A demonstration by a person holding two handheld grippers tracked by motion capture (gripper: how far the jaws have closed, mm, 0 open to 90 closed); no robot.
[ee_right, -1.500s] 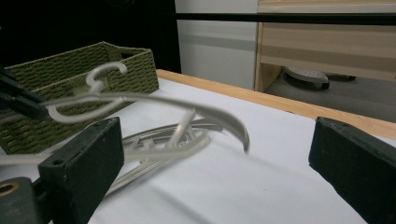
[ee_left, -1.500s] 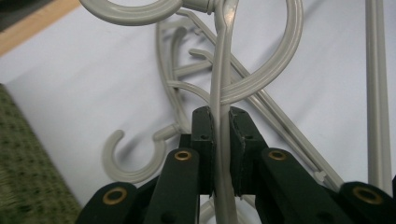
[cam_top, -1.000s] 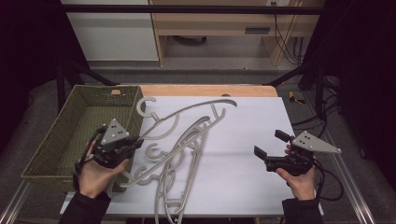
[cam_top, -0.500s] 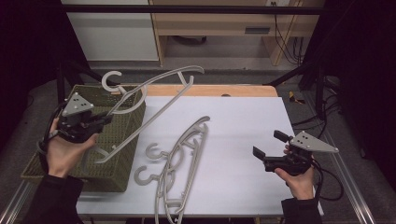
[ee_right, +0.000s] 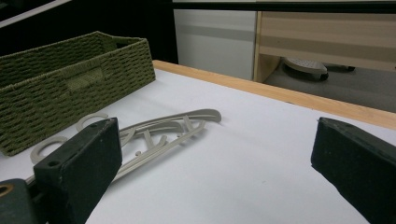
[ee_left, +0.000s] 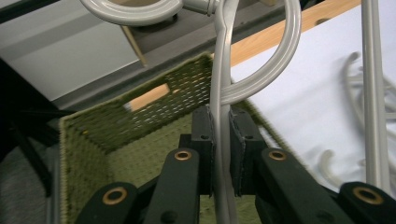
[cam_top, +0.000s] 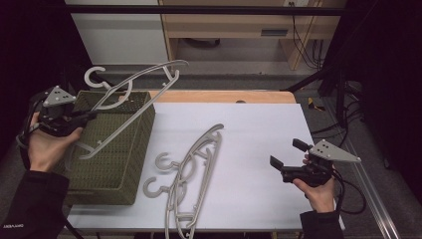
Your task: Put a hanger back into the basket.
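1. The pale grey plastic coat hanger (cam_top: 130,102) is now in the air over the olive-green woven basket (cam_top: 130,164) at the table's left end. A second ago it lay on the white table top (cam_top: 259,134) among the other hangers; half a second ago it was already lifted and partway across.
2. The left gripper (cam_top: 82,118) has its jaws pressed together on the hanger's thin bar. In the left gripper view the bar (ee_left: 220,140) runs straight between the two pads, with the hook curve above and the basket interior behind.
3. The hanger is tilted, its hook (cam_top: 95,75) up and back and its lower end low over the basket's open top. I cannot tell whether it touches the rim.
4. Judgement: this is the carry step, nearly done. Next the hanger likely needs lowering and flattening so it fits inside before release.
5. The remaining grey hangers (cam_top: 191,172) lie stacked on the table top just right of the basket, apparently two or three. They look roughly the same as half a second ago.
6. The right gripper (cam_top: 284,164) is near the table's right edge with its jaws spread wide and holding nothing. It has barely moved across the three frames.
7. Risk: a long hanger pinched at one thin point may swing or catch on the basket wall.
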